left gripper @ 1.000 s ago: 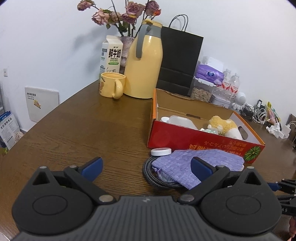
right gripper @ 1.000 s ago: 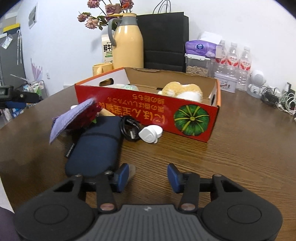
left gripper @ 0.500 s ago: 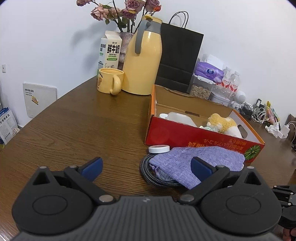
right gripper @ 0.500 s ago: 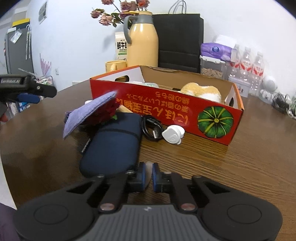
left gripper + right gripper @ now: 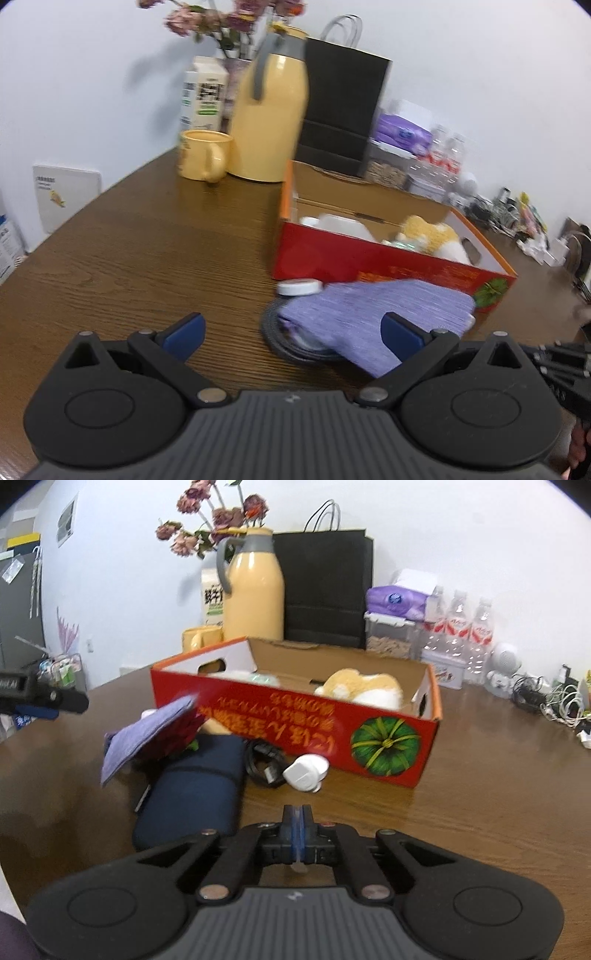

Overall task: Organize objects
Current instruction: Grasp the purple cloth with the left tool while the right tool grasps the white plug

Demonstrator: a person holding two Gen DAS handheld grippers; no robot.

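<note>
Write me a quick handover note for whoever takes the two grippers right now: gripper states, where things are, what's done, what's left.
Left gripper: open, empty, above the table short of the purple cloth.
Right gripper: fingers shut, nothing between them, just right of the navy pouch.
Red box: open on the table, already holding a plush toy and a white container.
Still outside, in front of the box: purple cloth draped over a coiled cable, white lid, navy pouch, black cable, white charger.
Left: get those loose items into the box.
</note>
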